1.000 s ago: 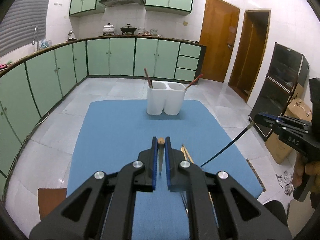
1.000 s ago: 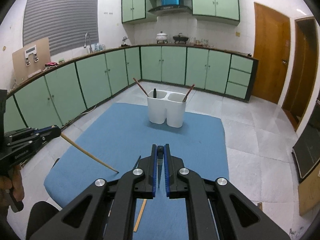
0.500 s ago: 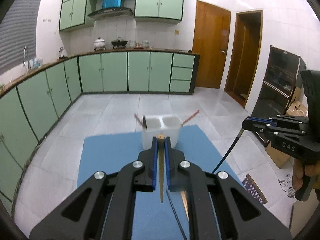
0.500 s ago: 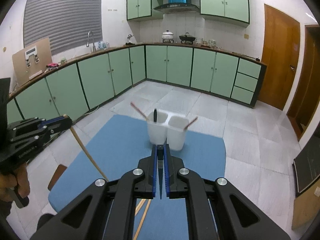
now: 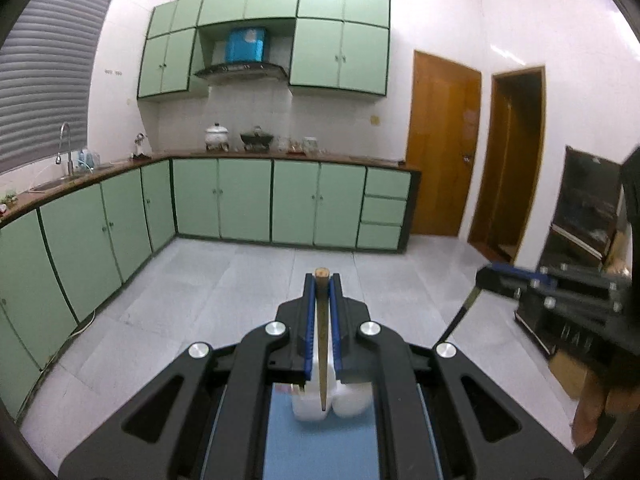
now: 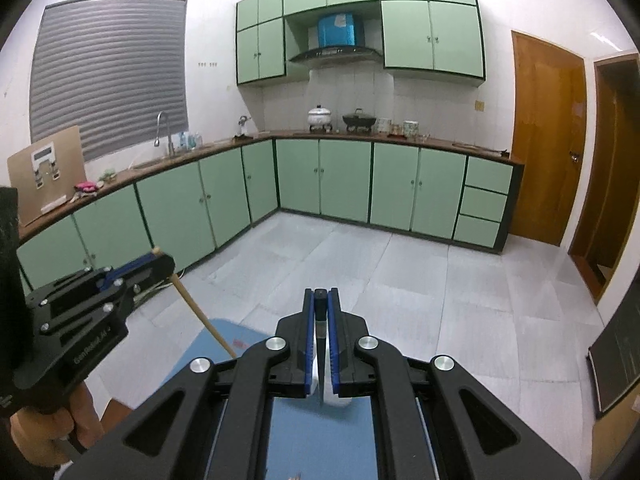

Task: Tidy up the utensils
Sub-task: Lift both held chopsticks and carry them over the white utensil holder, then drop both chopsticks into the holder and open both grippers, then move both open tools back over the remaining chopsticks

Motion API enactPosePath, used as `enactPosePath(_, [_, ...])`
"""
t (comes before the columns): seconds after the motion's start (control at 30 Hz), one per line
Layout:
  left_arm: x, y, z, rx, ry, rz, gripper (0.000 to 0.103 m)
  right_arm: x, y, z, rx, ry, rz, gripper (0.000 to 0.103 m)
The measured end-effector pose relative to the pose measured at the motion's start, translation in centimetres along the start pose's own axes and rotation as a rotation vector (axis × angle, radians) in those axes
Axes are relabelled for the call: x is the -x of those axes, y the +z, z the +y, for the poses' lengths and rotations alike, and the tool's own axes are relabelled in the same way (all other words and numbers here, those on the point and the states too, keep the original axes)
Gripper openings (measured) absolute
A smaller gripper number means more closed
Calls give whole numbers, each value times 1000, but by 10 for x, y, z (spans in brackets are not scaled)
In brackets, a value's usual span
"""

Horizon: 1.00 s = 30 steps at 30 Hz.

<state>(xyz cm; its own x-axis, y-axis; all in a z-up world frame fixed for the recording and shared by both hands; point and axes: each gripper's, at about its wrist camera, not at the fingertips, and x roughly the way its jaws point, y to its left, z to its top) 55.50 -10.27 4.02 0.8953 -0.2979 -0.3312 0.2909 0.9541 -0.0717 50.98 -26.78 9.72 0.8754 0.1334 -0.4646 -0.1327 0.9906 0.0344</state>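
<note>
Between each claw's fingers, one chopstick: wooden chopstick point(image 5: 322, 344), black chopstick point(image 6: 320, 320).

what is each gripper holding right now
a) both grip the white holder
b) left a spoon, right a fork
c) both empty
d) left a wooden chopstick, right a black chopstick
d: the left gripper is shut on a wooden chopstick, and the right gripper is shut on a black chopstick.

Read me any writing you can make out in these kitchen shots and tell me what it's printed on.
"GenRobot.AI": white print on the side of the left tongs, only just legible in the right wrist view.
Raised letters on the side of the right tongs, left wrist view: too blurred to read.
Nothing else bears legible text.
</note>
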Motion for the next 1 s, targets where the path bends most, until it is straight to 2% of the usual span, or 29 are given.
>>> enactPosePath(0.17, [-49,9,0,10,32,-19,6,-47,4,-13,4,-31,-15,6])
enactPosePath(0.33, [-104,-26,-2,-12,44,44,6,-95,-18,-29,-16,-43,29,6])
enactPosePath(0.53, [-133,-65,8,-8,50,133,7,-129,-57,-38,-20,-36,104,10])
enactPosePath(0.6, [-127,-68,13,-12,54,137,11,-123,-59,-41,-17,-42,92,11])
enactPosePath(0.67, [-114,-65,18,-9,46,132,19,-109,-58,-46,-39,-30,71,11])
enactPosePath(0.8, [-66,-60,23,-41,44,95,35,-55,-60,-54,-48,-20,-6,12])
enactPosePath(0.83, [-51,-62,22,-60,50,84,40,-43,-63,-55,-50,-20,-25,15])
enactPosePath(0.93, [4,-84,24,-99,43,66,45,12,-88,-55,-54,-25,-100,29])
enactPosePath(1.0, [33,-103,25,-103,30,69,46,44,-119,-49,-46,-20,-120,29])
